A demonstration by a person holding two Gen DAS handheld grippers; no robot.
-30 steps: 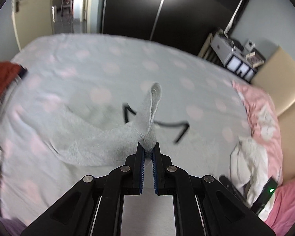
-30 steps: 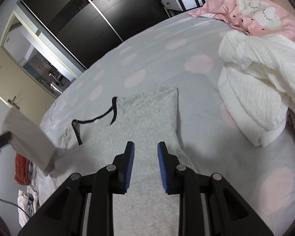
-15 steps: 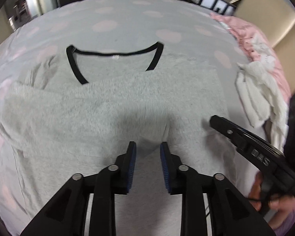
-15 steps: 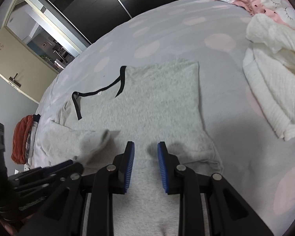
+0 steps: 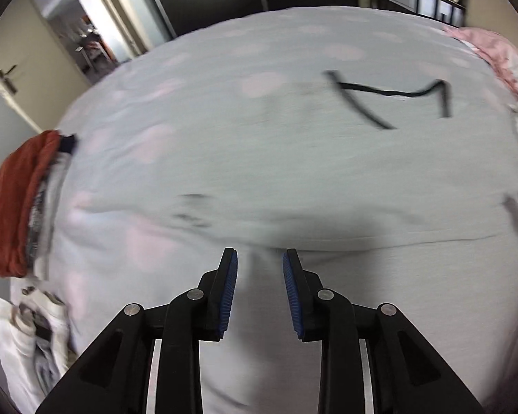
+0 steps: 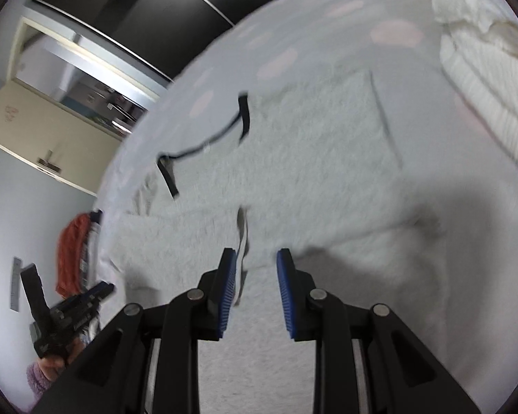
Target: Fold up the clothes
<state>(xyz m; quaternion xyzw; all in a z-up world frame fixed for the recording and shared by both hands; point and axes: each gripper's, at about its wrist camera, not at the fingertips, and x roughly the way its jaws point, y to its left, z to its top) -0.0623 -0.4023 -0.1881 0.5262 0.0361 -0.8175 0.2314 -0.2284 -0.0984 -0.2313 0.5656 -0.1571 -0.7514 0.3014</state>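
Both sleeves folded in, the grey sweater lies flat on the bed. Our left hand-held gripper and right hand-held gripper hover released; snagging the cuff at 12 o'clock could undo the fold.

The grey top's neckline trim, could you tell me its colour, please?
Black, clearest in the right wrist view: neckline trim.

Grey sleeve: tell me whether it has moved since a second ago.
Yes. The grey sleeve, then pinched in the left gripper, now lies across the shirt below the black neckline.
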